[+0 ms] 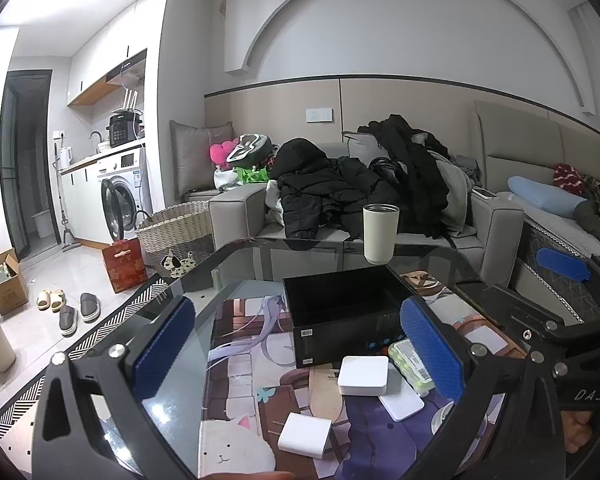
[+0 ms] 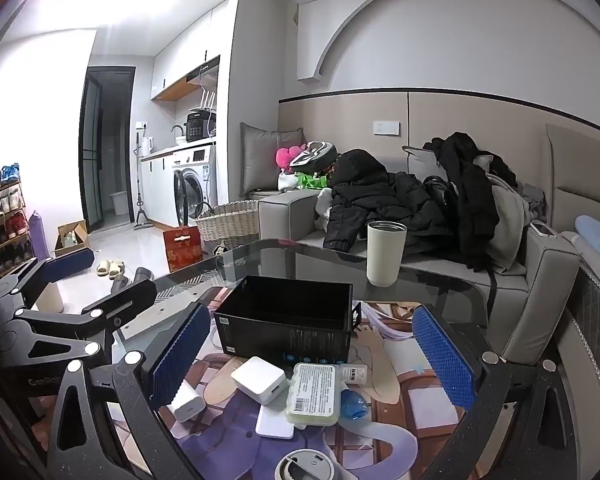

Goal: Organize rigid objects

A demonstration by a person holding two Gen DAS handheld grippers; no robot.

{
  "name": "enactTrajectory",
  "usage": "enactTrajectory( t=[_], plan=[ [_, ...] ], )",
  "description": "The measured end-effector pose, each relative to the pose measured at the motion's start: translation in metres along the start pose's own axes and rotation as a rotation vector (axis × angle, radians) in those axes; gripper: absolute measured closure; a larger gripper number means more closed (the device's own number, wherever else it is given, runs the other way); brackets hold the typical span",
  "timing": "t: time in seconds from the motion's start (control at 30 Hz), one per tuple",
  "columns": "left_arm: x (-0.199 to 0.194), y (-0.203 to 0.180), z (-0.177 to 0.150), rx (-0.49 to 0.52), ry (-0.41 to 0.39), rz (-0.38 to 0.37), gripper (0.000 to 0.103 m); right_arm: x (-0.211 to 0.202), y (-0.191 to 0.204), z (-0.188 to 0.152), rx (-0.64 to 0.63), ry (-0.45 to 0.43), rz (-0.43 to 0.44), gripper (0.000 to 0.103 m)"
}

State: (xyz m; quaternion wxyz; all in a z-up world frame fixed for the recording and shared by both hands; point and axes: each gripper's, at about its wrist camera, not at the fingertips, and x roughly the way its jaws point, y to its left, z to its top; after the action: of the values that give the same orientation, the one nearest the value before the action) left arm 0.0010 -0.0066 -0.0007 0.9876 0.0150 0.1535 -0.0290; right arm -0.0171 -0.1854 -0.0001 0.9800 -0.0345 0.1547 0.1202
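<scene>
Left wrist view: the left gripper (image 1: pixel 300 354) gapes wide, holding nothing, above the glass surface (image 1: pixel 236 268). The black box (image 1: pixel 342 312) looks empty; white adapters (image 1: pixel 363 375) lie just before it.

Right wrist view: the right gripper (image 2: pixel 314 356) likewise stands wide and empty. The box (image 2: pixel 288 324) is bare inside, a battery pack (image 2: pixel 312 394) near its front.

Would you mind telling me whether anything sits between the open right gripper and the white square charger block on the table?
Nothing visible blocks it. The right gripper is open above the table, and the white square charger block lies on top of the pile, in front of the open black cardboard box, uncovered.
</scene>
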Motion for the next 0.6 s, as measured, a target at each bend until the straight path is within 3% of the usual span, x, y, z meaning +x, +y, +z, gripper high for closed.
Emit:
enactTrajectory(
  t=[0.6],
  plan=[
    [-0.0011,0.0004,-0.0015,-0.009,-0.01,-0.003,0.0,-0.0004,-0.0015,0.0016,-0.003,-0.008,-0.007,0.0]
  ],
)
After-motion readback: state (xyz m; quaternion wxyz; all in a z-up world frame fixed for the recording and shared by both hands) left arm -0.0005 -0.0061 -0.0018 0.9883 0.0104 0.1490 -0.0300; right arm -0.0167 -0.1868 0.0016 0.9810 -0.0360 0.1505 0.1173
